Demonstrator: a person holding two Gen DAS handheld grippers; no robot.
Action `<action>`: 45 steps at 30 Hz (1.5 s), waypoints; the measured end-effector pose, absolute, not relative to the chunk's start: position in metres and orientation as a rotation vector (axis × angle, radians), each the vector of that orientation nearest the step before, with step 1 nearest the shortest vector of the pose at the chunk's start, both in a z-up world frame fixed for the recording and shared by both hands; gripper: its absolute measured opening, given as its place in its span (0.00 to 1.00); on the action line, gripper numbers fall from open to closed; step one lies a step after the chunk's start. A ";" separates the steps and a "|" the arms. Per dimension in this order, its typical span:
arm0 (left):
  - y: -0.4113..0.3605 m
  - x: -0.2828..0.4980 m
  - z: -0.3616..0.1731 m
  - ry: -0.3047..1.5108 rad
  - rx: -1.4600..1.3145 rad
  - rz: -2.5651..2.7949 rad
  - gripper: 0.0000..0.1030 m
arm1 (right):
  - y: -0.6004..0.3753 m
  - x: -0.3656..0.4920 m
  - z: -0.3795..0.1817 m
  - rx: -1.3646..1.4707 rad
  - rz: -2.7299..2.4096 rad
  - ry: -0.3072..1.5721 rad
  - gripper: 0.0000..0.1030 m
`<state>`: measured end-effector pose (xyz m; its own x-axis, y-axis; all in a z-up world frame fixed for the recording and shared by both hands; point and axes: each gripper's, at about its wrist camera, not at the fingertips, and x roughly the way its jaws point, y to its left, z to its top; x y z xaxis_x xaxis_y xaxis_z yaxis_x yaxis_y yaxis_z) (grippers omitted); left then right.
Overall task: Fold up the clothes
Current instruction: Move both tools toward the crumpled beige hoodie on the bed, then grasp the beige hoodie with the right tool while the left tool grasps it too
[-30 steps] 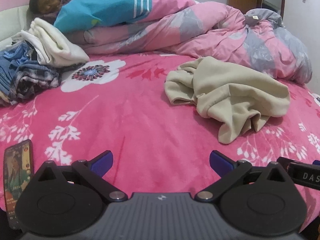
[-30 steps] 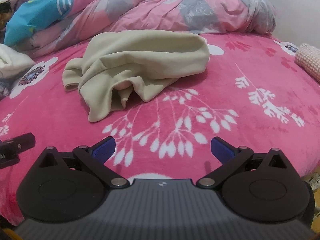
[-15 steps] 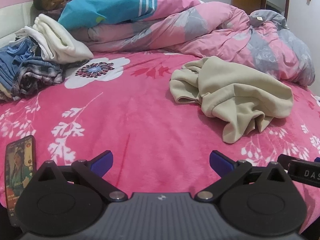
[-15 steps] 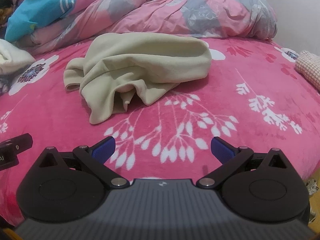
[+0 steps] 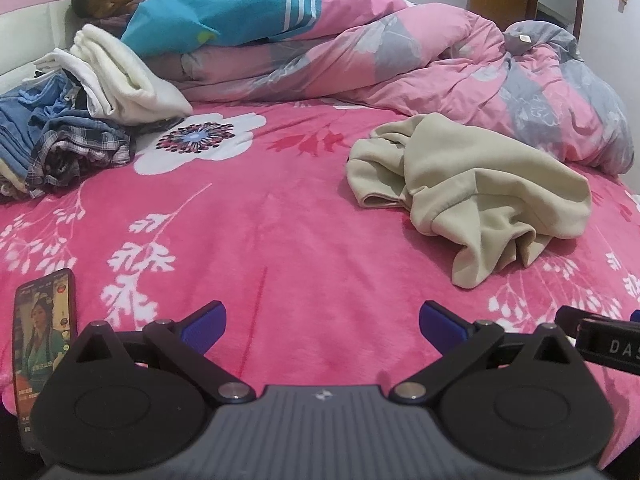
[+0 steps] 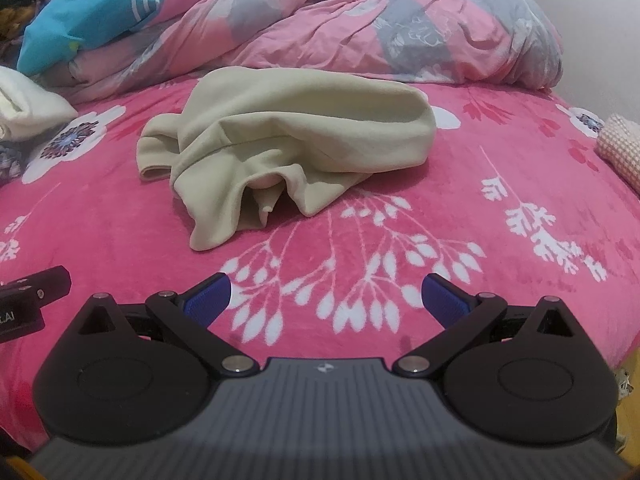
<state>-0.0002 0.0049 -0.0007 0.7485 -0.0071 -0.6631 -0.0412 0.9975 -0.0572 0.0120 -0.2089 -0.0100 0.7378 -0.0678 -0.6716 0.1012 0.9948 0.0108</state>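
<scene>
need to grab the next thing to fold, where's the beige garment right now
The crumpled beige garment lies on the pink floral blanket, right of centre in the left wrist view and ahead of the right claw, just in front of the pink-and-grey duvet.

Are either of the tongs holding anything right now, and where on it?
Nothing. Left tongs and right tongs are open, short of the beige garment.

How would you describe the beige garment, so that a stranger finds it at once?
On the pink floral bedspread, look in front of the rumpled pink-and-grey quilt. There lies the crumpled beige fleece garment, alone and plain, far from the pile of white and blue clothes.
</scene>
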 end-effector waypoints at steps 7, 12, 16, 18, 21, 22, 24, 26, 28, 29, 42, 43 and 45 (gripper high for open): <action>0.006 0.000 -0.001 0.725 -0.072 0.022 1.00 | -0.205 0.015 -0.009 0.038 -0.088 0.736 0.99; 0.007 0.002 -0.001 0.728 -0.072 0.023 1.00 | -0.204 0.016 -0.009 0.035 -0.087 0.735 0.99; 0.008 0.004 -0.002 0.731 -0.075 0.024 1.00 | -0.204 0.017 -0.010 0.034 -0.085 0.735 0.99; 0.009 0.005 -0.003 0.732 -0.076 0.027 1.00 | -0.203 0.018 -0.010 0.031 -0.084 0.736 0.99; 0.009 0.007 -0.004 0.735 -0.076 0.030 1.00 | -0.202 0.020 -0.010 0.030 -0.083 0.737 0.99; 0.009 0.007 -0.005 0.737 -0.077 0.030 1.00 | -0.202 0.021 -0.010 0.030 -0.084 0.737 0.99; 0.010 0.009 -0.005 0.739 -0.078 0.033 1.00 | -0.202 0.022 -0.011 0.030 -0.085 0.738 0.99; 0.010 0.011 -0.006 0.742 -0.077 0.034 1.00 | -0.202 0.023 -0.011 0.031 -0.084 0.739 0.99; 0.010 0.012 -0.006 0.743 -0.077 0.037 1.00 | -0.202 0.025 -0.011 0.031 -0.083 0.739 0.99; 0.010 0.013 -0.006 0.742 -0.077 0.037 1.00 | -0.202 0.026 -0.011 0.031 -0.083 0.739 0.99; 0.010 0.032 -0.013 0.710 -0.130 0.007 1.00 | -0.211 0.039 -0.017 0.038 -0.074 0.696 0.99; 0.010 0.034 -0.015 0.703 -0.139 0.001 1.00 | -0.213 0.039 -0.018 0.031 -0.069 0.681 0.99; 0.010 0.040 -0.018 0.689 -0.151 -0.017 1.00 | -0.217 0.040 -0.020 0.016 -0.057 0.650 0.99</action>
<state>0.0400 0.0101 -0.0180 0.7725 -0.0653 -0.6317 -0.0342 0.9890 -0.1441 0.0398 -0.2172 -0.0198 0.7945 -0.0479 -0.6054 0.0581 0.9983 -0.0028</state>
